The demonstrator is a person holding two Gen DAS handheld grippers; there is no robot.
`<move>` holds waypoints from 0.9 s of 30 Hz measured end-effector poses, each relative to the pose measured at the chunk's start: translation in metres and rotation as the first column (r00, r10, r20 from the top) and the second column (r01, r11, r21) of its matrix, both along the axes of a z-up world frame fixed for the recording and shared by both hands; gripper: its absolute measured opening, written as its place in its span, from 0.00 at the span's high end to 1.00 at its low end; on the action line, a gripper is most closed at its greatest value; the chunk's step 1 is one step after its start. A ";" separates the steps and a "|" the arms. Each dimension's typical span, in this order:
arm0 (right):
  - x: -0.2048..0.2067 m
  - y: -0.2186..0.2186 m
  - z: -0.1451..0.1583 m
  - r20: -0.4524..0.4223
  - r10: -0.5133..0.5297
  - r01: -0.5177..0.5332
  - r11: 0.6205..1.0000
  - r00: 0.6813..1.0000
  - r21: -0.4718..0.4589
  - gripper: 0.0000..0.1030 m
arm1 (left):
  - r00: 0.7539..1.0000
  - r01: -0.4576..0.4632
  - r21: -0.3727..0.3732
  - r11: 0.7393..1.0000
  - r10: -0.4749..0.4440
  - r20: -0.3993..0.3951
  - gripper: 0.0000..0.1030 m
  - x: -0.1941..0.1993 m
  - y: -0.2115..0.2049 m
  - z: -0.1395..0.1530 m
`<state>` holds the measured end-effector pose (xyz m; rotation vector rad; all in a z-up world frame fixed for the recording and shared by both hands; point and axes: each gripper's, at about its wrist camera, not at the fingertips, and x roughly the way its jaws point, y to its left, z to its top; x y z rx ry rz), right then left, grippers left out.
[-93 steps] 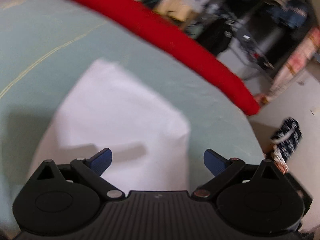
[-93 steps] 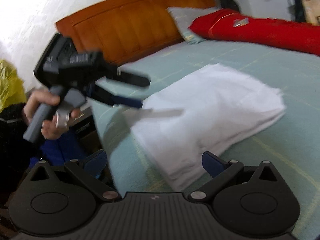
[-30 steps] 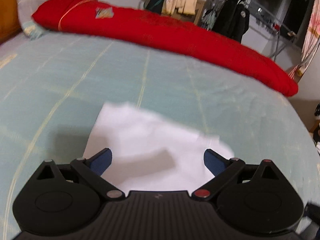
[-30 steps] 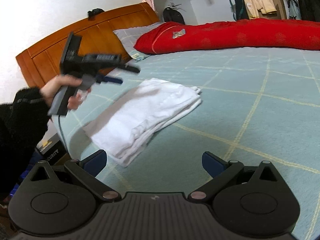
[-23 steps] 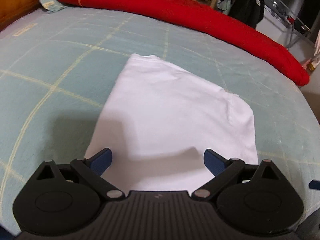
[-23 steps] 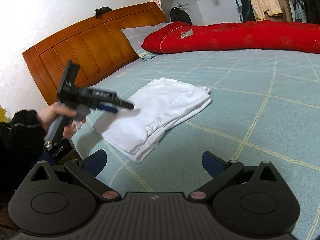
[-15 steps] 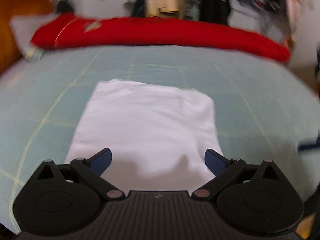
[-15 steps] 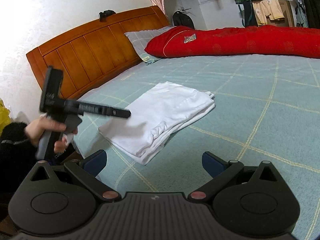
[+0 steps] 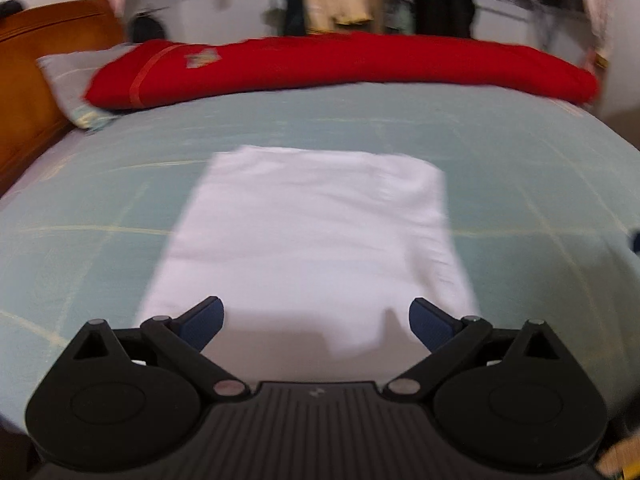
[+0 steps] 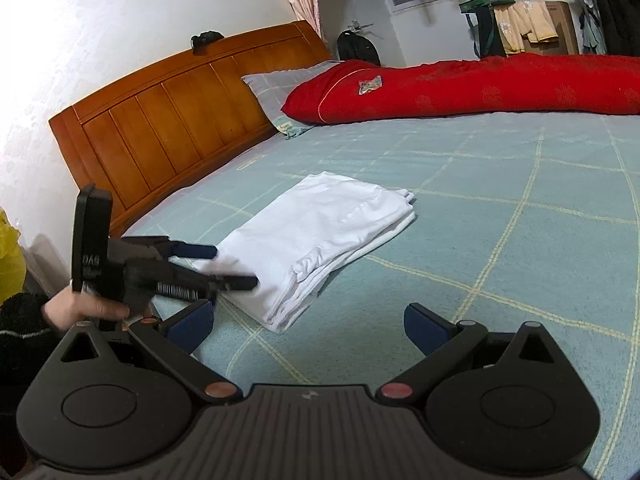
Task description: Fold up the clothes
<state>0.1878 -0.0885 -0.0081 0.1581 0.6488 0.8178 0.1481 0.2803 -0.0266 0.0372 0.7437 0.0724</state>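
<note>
Already the white cotton garment [image 10: 320,236] lies as a flat, layered rectangle on the pale green checked bedsheet [image 10: 520,216], near the left edge of the bed and well apart from the long red quilt roll [image 10: 480,84] at the far side. Its stacked edges show at the near right corner, so it lies folded as the task wants; whether it has one more fold to take or is finished, this view cannot settle.

In the left wrist view the left gripper [image 9: 316,320] hangs over the near end of the garment [image 9: 308,236], its blue-padded fingers [image 9: 202,322] spread wide with nothing between them. From the right wrist view the same tool [image 10: 224,268] reaches in from the left, held by a hand [image 10: 86,308] in a dark sleeve, its tips at the near left end of the cloth; whether they touch it is unclear. The right gripper [image 10: 308,326] is likewise spread and empty, above bare sheet near the garment's right corner.

The risk, as I judge it, is the loose layers: a finger dragged across the top ply, or pinching only one layer, would skew the stack and open the fold. The garment also lies close to the bed's edge, so a push to the left could slide it off.
</note>
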 end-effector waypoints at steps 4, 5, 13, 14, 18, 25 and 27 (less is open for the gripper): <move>0.002 0.001 -0.003 -0.004 0.007 -0.007 1.000 1.000 -0.007 0.00 | 0.995 -0.092 -0.082 0.992 0.090 -0.030 0.04 0.005 0.041 -0.015; 0.003 0.002 -0.004 -0.009 0.008 -0.008 1.000 1.000 -0.007 0.00 | 0.991 -0.126 -0.103 0.987 0.121 -0.051 0.05 0.005 0.050 -0.019; 0.009 0.005 -0.010 -0.030 0.010 -0.010 1.000 1.000 -0.011 0.00 | 0.986 -0.160 -0.074 0.984 0.163 0.044 0.02 -0.033 0.033 0.006; 0.008 0.007 -0.011 -0.032 0.015 -0.015 1.000 0.999 -0.014 0.00 | 0.986 -0.154 -0.065 0.986 0.157 0.055 0.02 -0.035 0.026 0.008; 0.003 0.018 -0.010 -0.015 0.040 -0.040 0.998 0.999 -0.054 0.00 | 0.986 -0.131 -0.028 0.991 0.133 0.098 0.01 -0.045 -0.001 0.015; -0.004 0.034 0.000 0.018 0.060 -0.057 0.990 0.998 -0.125 0.00 | 0.985 -0.106 0.001 0.994 0.105 0.134 0.01 -0.062 -0.042 0.023; -0.005 0.039 0.003 0.022 0.068 -0.064 0.987 0.997 -0.150 0.00 | 0.984 -0.122 -0.030 0.992 0.125 0.129 0.01 -0.068 -0.044 0.023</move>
